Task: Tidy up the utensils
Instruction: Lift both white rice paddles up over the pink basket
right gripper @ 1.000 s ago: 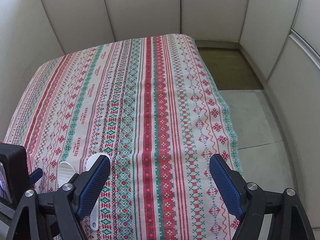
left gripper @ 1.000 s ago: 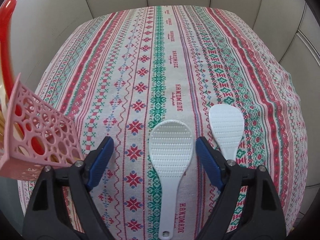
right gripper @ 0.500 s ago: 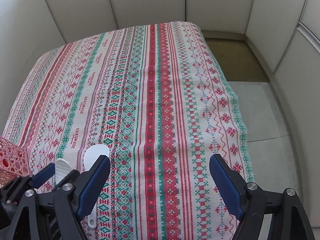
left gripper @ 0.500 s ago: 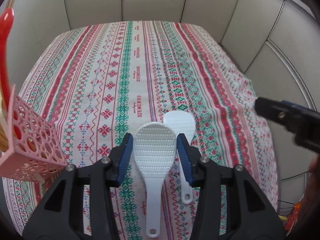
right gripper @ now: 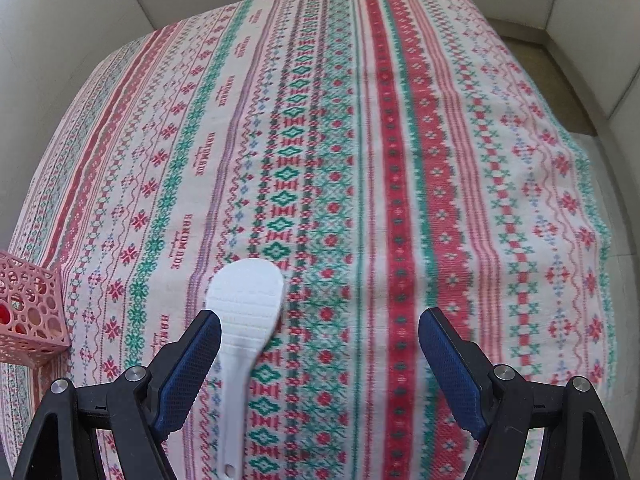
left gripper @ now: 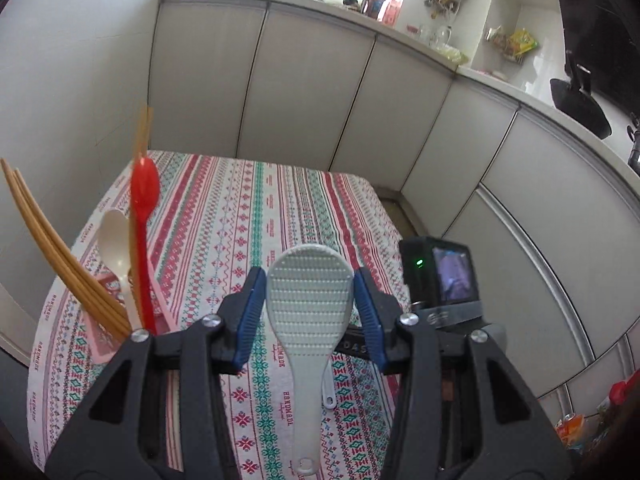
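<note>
White rice paddle (left gripper: 309,300): matt plastic w/ dimpled face. Second rice paddle (right gripper: 246,304): same plastic, ribbed. Tabletop cloth (right gripper: 400,140): woven fabric, matt. Pink holder (right gripper: 28,312): perforated plastic. Red spoon (left gripper: 144,208): glossy, translucent plastic. Chopsticks (left gripper: 48,248): look like wood. Tool pads (right gripper: 448,352): blue, textured rubber-like.

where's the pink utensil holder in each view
Left wrist: the pink holder sits low on the left, partly hidden by the chopsticks and the red spoon standing in it.
Right wrist: the pink holder is at the left edge, below the middle, cut off by the frame.
Shared landmark: the striped tablecloth printed HANDMADE, on which it stands.
</note>
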